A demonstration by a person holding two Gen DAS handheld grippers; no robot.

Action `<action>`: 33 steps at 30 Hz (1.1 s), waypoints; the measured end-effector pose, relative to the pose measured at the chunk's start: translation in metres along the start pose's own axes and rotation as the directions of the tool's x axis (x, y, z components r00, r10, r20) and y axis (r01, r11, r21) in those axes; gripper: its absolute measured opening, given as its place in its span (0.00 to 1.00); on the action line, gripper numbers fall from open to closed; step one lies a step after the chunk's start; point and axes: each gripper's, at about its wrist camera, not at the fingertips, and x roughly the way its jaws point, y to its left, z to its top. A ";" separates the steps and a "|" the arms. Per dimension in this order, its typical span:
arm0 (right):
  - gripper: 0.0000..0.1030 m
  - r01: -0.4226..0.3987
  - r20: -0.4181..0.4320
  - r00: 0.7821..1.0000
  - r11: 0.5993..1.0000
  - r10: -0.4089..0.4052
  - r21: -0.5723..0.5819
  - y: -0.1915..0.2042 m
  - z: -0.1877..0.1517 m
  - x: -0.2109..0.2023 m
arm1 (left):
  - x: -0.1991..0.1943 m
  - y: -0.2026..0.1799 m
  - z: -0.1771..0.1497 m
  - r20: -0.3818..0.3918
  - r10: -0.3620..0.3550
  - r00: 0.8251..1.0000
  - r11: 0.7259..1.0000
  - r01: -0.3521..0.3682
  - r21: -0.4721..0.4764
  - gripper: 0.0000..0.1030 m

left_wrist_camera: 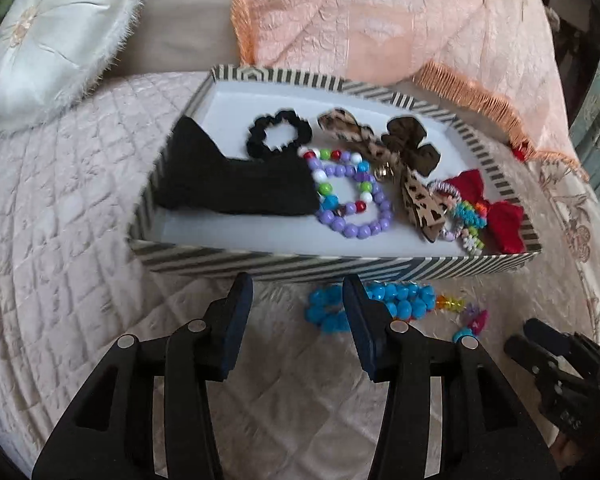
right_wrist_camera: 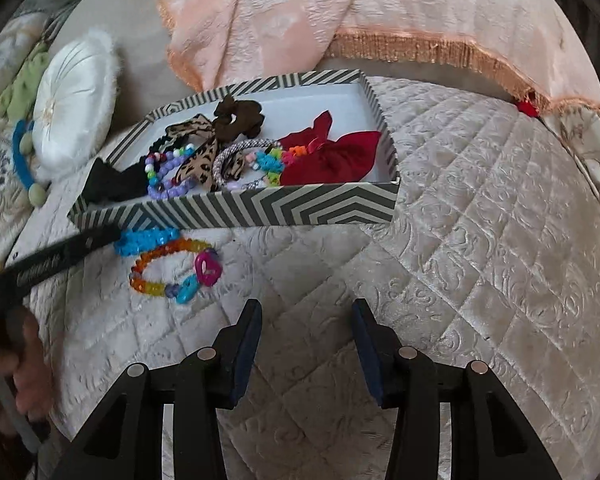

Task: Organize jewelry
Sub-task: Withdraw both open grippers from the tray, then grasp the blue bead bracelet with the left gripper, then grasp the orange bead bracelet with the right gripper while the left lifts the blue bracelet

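On the bed: your left gripper [left_wrist_camera: 298,312] and right gripper [right_wrist_camera: 306,332], jaws released, empty.
Jewelry: blue bead bracelet [left_wrist_camera: 396,304] and rainbow bracelet [right_wrist_camera: 172,268] outside striped box [right_wrist_camera: 260,208].
Risk: pinching quilt [right_wrist_camera: 460,240] along with beads.

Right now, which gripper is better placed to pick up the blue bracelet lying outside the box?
Left. The left gripper is open just above the blue bracelet, near the box. The right gripper is open over bare quilt, farther off.
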 end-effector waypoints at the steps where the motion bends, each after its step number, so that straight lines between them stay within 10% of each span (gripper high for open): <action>1: 0.43 -0.008 0.001 1.000 1.000 0.008 0.003 -0.002 -0.001 0.001 | 0.004 -0.002 0.000 -0.007 0.013 1.000 1.000 -0.013 0.012 0.44; 13: 0.46 -0.018 -0.008 1.000 1.000 0.018 0.020 -0.003 0.004 0.003 | 0.004 -0.014 -0.024 -0.022 0.063 0.998 0.979 -0.058 0.197 0.41; 17: 0.47 -0.041 0.000 0.999 0.999 0.041 0.011 0.000 0.006 0.003 | -0.009 -0.015 -0.034 -0.019 0.045 0.999 0.973 -0.040 0.229 0.10; 28: 0.46 -0.236 0.023 0.971 0.969 0.239 -0.076 0.034 0.013 0.011 | -0.030 -0.001 -0.088 0.155 0.031 0.987 0.975 -0.064 0.212 0.11; 33: 0.39 -0.239 0.008 0.971 0.967 0.240 -0.087 0.047 0.019 0.033 | -0.027 0.010 -0.081 0.110 -0.007 0.994 0.992 -0.007 0.125 0.11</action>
